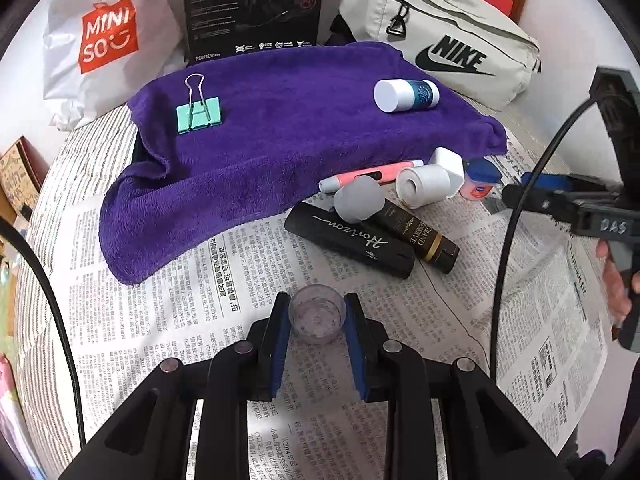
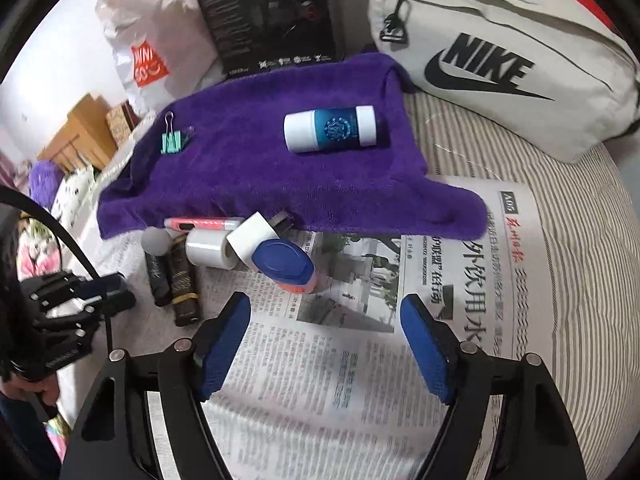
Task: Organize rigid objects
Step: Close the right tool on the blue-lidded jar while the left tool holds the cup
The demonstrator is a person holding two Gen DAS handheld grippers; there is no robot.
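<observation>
On newspaper [image 1: 360, 408], left gripper [image 1: 318, 316] clamped on small clear cup [image 1: 317, 314], upright, seemingly just lifted. Ahead and up: purple towel [image 1: 280, 128], holding binder clip [image 1: 198, 114] and white bottle [image 1: 406, 95]. Right gripper [image 2: 324, 344] wide, empty, facing blue-capped jar [image 2: 286, 265].

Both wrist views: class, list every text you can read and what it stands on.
"MINISO": white plastic bag
"NIKE": grey pouch
"EDIFIER": black box
"Horizon": black tube
"GRAND RESERVE": dark bottle
"DAS": right hand-held gripper
"A06": newspaper
Newspaper body text, box small print, blue bottle emblem: too small to read.
</observation>
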